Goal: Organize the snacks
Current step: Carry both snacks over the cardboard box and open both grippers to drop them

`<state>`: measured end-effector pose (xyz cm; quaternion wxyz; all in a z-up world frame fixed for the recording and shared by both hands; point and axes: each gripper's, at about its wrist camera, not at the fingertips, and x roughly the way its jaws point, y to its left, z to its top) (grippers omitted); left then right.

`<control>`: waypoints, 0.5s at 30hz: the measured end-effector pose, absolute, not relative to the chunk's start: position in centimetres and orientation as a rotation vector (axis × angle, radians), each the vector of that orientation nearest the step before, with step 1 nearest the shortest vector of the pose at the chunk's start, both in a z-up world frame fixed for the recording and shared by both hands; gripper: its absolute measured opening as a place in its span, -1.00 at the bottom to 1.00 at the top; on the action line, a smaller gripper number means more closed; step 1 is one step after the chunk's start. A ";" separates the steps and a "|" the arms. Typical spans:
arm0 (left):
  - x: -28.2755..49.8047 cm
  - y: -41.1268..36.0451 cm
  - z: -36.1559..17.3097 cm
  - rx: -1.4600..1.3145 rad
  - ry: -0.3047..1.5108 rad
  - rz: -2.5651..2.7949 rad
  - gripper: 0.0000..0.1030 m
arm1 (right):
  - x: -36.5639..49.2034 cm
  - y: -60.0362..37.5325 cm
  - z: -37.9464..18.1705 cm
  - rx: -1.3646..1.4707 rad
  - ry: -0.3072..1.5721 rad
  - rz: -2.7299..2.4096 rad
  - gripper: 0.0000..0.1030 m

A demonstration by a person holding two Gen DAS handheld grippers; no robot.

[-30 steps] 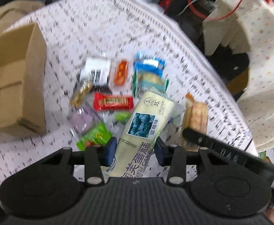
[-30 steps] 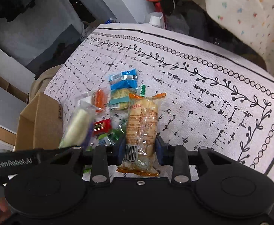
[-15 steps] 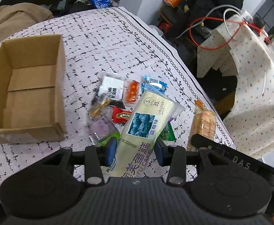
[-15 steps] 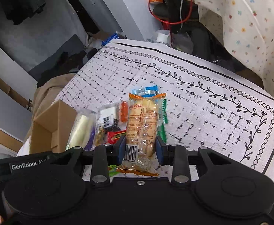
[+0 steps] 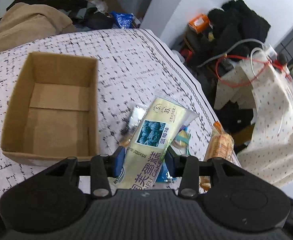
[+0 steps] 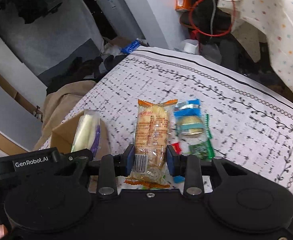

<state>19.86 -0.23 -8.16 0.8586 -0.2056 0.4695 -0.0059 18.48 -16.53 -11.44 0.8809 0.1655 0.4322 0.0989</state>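
Raised higher than a moment ago, the left claw (image 5: pixel 144 161) clamps the blueberry cake packet (image 5: pixel 156 138) beside the cardboard box (image 5: pixel 52 110), the right claw (image 6: pixel 148 158) clamps the orange biscuit packet (image 6: pixel 152 136), remaining snacks (image 6: pixel 190 128) lie mid-desk (image 6: pixel 246 130).

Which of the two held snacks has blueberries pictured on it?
The pale yellow cake pack in the left gripper; the right gripper holds an orange-edged clear pack.

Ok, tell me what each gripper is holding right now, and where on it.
Left gripper: shut on the blueberry cake packet, clamped across its lower end. Right gripper: shut on the orange-trimmed biscuit packet, clamped near its barcode end.
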 end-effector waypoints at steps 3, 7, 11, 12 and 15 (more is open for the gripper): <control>19.9 1.0 -7.7 -0.446 0.966 0.010 -0.18 | 18.9 -14.9 -11.3 0.334 0.900 0.222 -0.36; 19.9 2.7 -7.6 -0.471 0.943 0.045 -0.18 | 19.4 -13.0 -11.1 0.319 0.895 0.240 -0.36; 19.8 4.4 -7.6 -0.490 0.926 0.078 -0.18 | 20.0 -11.0 -11.0 0.309 0.897 0.257 -0.36; 19.7 4.9 -7.6 -0.489 0.922 0.086 -0.18 | 20.2 -10.5 -11.0 0.305 0.897 0.261 -0.36; 19.8 6.2 -7.9 -0.510 0.919 0.106 -0.18 | 20.5 -9.1 -11.0 0.294 0.898 0.276 -0.36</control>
